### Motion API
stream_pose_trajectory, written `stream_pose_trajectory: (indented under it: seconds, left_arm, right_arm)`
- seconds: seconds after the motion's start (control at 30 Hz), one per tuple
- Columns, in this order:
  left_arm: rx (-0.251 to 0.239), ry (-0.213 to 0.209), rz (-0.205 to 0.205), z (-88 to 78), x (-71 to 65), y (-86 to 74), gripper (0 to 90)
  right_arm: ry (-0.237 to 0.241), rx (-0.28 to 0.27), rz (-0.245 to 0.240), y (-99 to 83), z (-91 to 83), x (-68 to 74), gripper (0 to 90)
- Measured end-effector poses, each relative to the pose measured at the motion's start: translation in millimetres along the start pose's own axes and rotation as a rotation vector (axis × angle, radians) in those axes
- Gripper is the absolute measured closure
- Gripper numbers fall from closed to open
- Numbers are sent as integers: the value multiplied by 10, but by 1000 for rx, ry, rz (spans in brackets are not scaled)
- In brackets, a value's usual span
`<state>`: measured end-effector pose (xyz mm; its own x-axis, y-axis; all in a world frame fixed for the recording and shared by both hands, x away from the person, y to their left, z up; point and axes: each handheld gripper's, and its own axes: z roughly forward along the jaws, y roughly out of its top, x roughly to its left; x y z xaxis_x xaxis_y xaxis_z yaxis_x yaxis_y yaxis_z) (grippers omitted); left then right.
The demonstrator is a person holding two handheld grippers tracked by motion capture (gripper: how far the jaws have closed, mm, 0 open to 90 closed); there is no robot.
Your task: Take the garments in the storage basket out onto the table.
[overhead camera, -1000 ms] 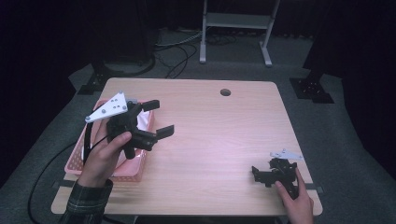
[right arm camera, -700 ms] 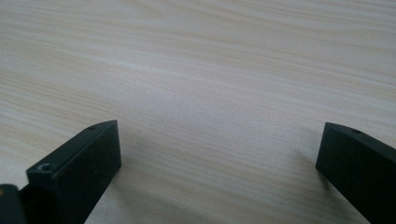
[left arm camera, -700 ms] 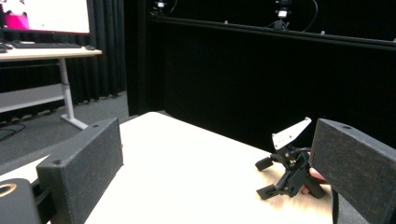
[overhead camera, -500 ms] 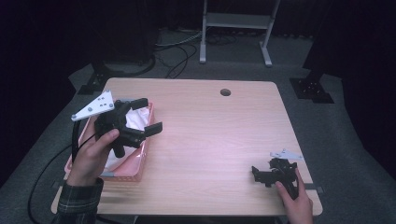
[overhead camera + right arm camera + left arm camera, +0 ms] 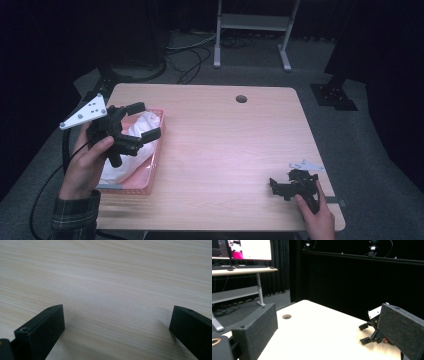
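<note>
Left gripper (image 5: 142,121) hangs over the pink slatted plastic basket (image 5: 159,134) at the left edge of the pale wooden tabletop (image 5: 225,145), jaws spread wide and nothing between them. In the left gripper view those jaws frame bare tabletop and the other gripper (image 5: 372,332) far across, so it is raised and angled level, not dipped into the basket. That height looks like a hover before a reach down. Inside the basket lies a crumpled white cloth (image 5: 131,150), bunched along the basket's length and rising above its rim; I see nothing else in there. The right gripper (image 5: 281,187) rests low at the near right corner, well apart from the basket, jaws wide open on plain wood grain (image 5: 112,290), apparently parked out of the way.
</note>
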<state>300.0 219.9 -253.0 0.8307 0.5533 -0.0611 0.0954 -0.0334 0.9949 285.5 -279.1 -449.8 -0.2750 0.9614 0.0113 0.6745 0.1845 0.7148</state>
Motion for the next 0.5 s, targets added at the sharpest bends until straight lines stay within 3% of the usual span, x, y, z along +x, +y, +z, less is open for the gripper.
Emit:
stream_pose_trajectory:
  seconds: [0.5]
  left_arm:
    - [-3,64,13,-204,122,50,28]
  right_arm:
    - [0,0,0,0,0,0,0]
